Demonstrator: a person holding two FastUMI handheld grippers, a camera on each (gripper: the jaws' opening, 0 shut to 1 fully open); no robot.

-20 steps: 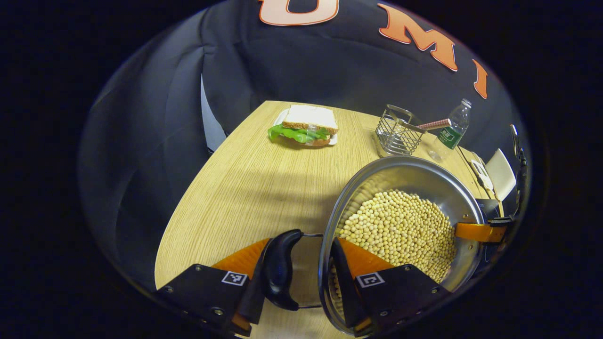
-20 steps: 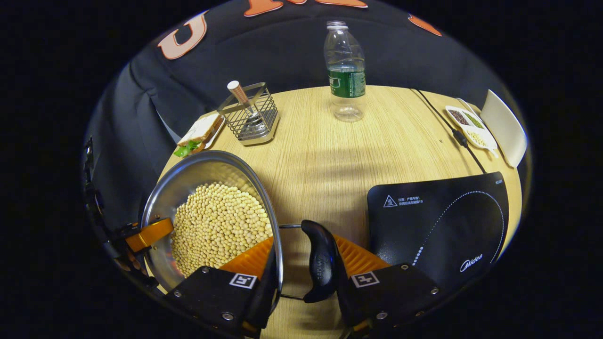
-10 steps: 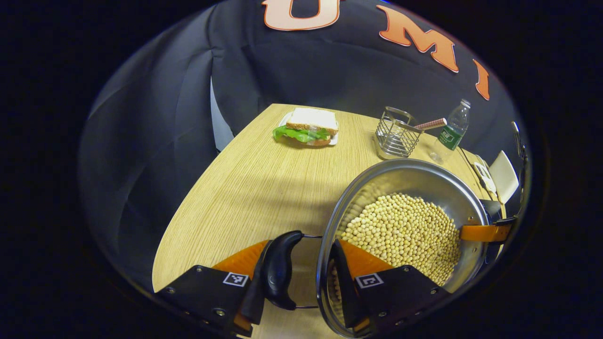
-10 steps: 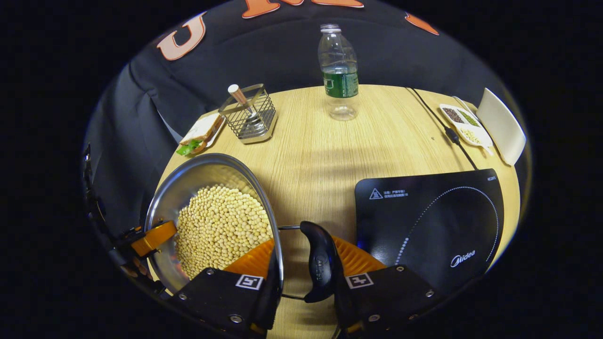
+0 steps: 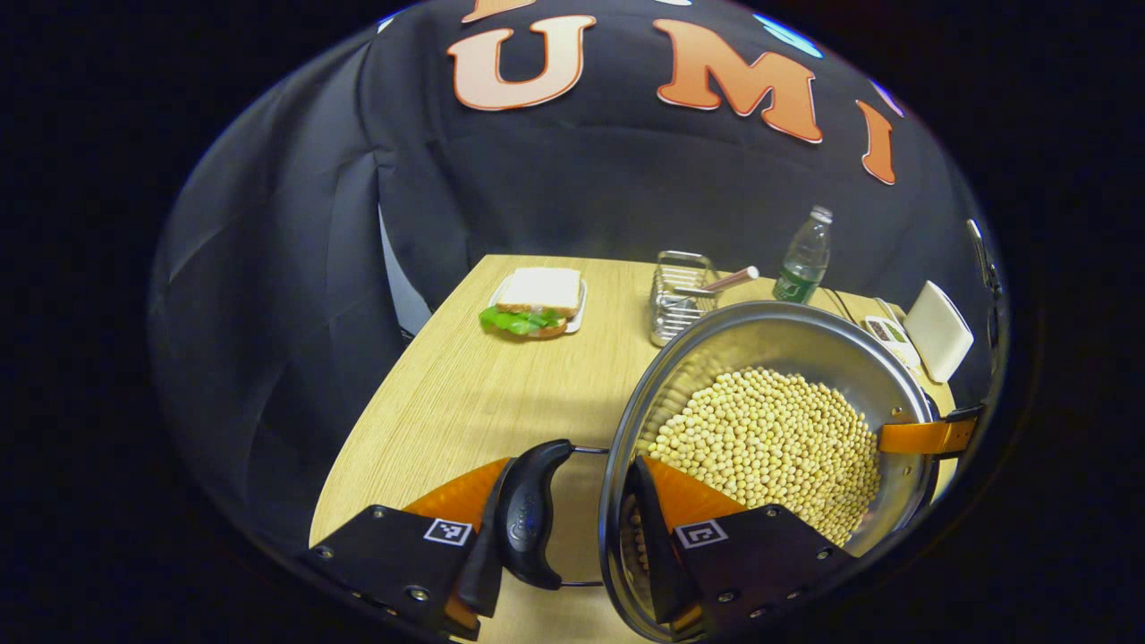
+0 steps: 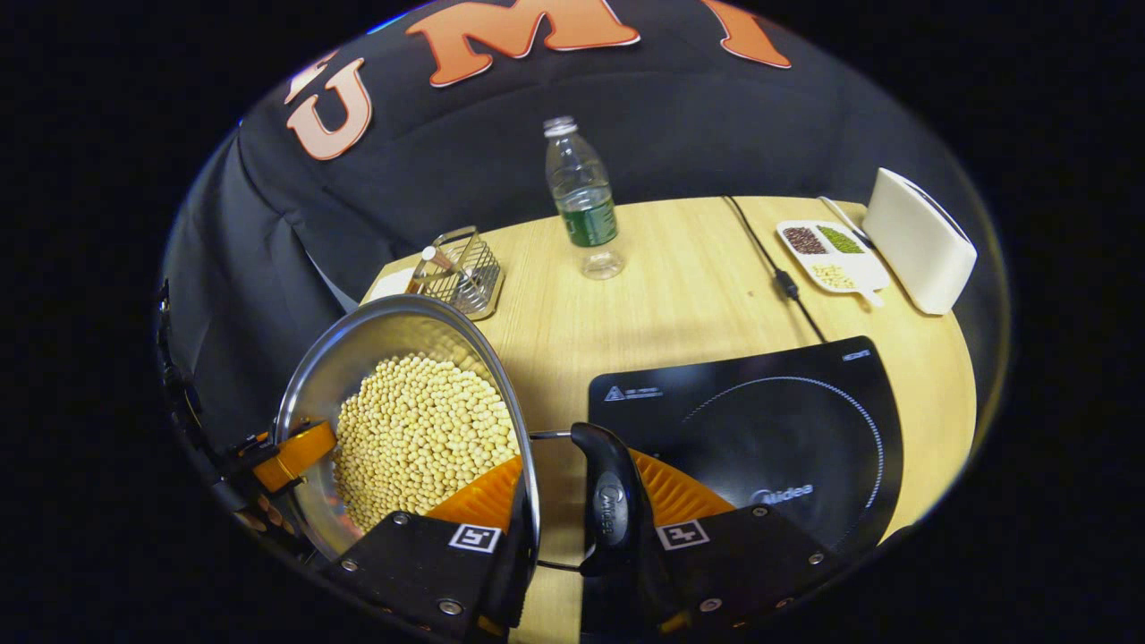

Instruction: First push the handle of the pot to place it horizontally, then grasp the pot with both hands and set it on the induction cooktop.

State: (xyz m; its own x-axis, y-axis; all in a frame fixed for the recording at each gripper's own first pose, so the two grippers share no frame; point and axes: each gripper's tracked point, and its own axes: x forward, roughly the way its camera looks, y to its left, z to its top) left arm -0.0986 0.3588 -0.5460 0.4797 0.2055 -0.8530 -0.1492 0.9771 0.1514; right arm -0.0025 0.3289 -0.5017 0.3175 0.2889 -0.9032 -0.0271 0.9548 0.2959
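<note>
Carrying stage, I'd say: the pot (image 5: 769, 429), full of pale beans (image 5: 769, 438), looks lifted off the surface (image 5: 465, 394) w/ both side handles turned out flat, so the push step seems done.

Left tool (image 5: 572, 528) is closed around the pot's near side: one finger outside the black handle (image 5: 528, 514), the other inside the rim, both pressing as far as I can judge. Right tool (image 6: 559, 528) does the same on the opposite side, one finger in the pot (image 6: 402, 420) among the beans, the other against the black handle (image 6: 608, 501). From the left gripper view the far tool's finger shows at the opposite rim.

What's left: bring the pot over the cooktop (image 6: 760, 420), which lies just to the right of it, and set it down. Not there yet.

Room etc.: light wood surface, black cloth wall behind. On the surface a sandwich (image 5: 532, 302) on a plate, a wire basket (image 6: 461, 273), a water bottle (image 6: 581, 197), a small dish of grains (image 6: 827, 253), a white box (image 6: 917, 237), and a cord (image 6: 774, 268) running back from the cooktop.
</note>
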